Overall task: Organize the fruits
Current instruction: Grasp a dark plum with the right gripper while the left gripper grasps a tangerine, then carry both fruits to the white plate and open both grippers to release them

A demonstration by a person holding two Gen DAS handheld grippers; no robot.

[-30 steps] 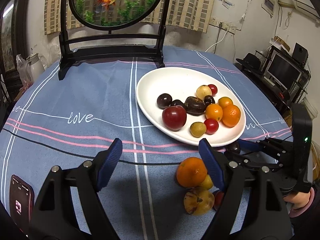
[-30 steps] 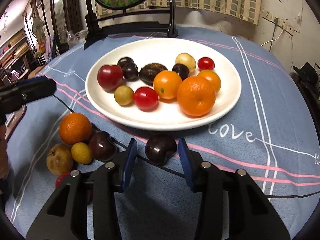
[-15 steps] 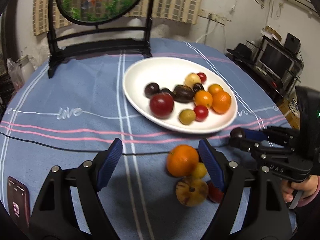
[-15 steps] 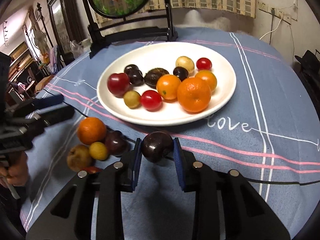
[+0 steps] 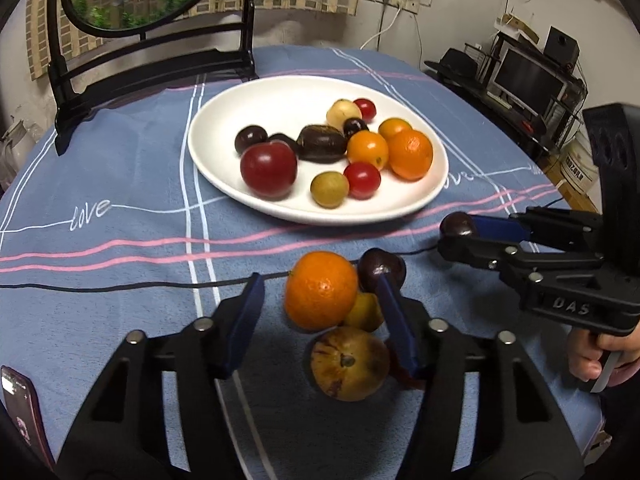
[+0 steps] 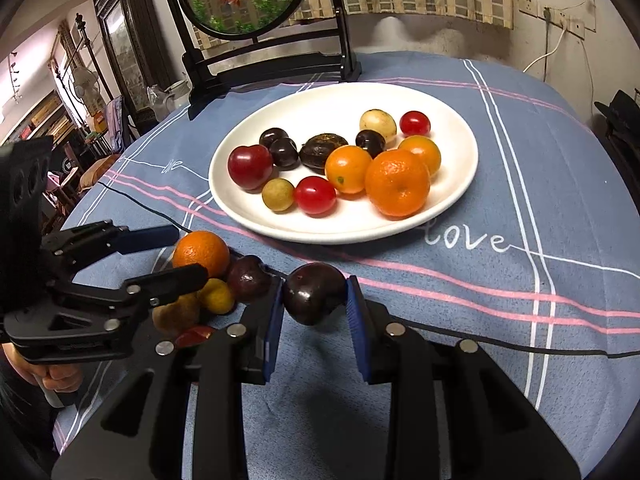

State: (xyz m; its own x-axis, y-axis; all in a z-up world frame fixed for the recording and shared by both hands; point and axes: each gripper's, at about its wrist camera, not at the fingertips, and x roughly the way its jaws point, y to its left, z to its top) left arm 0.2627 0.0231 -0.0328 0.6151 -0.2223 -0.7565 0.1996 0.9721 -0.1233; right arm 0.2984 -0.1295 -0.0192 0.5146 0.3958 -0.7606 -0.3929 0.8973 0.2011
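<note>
One dark plum (image 6: 314,298) between right tool (image 6: 315,308) pads

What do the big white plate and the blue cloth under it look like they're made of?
The plate looks like glazed ceramic, possibly melamine: smooth, plain white, with a soft sheen and fruit shadows on it. The tablecloth looks like soft woven or brushed fabric: matt, slightly fuzzy blue, with white and pink stripes and the word "love" on it.

One white plate (image 6: 460,204) holding eleven fruits, six more fruits off it, two grippers, one phone (image 5: 18,404)
</note>
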